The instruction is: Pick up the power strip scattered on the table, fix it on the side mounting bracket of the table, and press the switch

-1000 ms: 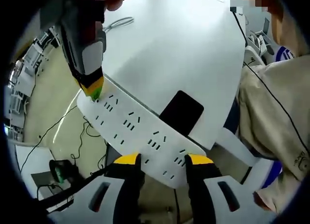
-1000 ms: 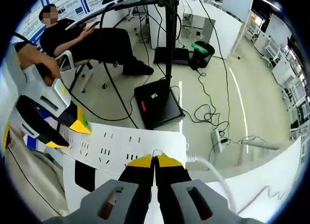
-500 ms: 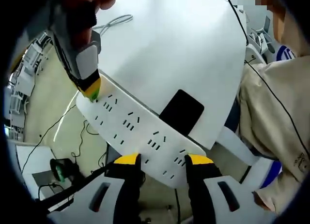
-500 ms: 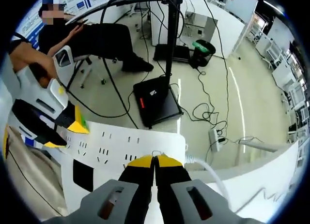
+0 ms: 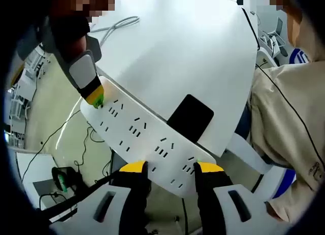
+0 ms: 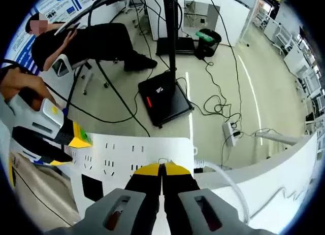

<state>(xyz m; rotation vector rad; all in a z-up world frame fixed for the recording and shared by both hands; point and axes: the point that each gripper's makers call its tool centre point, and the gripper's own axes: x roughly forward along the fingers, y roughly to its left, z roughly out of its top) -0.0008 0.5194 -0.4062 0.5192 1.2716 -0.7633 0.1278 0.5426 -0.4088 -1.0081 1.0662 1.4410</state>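
My left claw grips the near end of the long, smooth white power strip; my right claw, jaws closed, touches its far end.

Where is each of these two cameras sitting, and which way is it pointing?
Left gripper view: rides on the left claw, looking across the white table; its jaws straddle the power strip, the right claw touches the strip's far end, and a beige sleeve shows beside it.
Right gripper view: rides on the right claw, jaws together at the power strip, looking past it down at the floor and a seated person.
Shared: both views show the power strip and the opposite claw.
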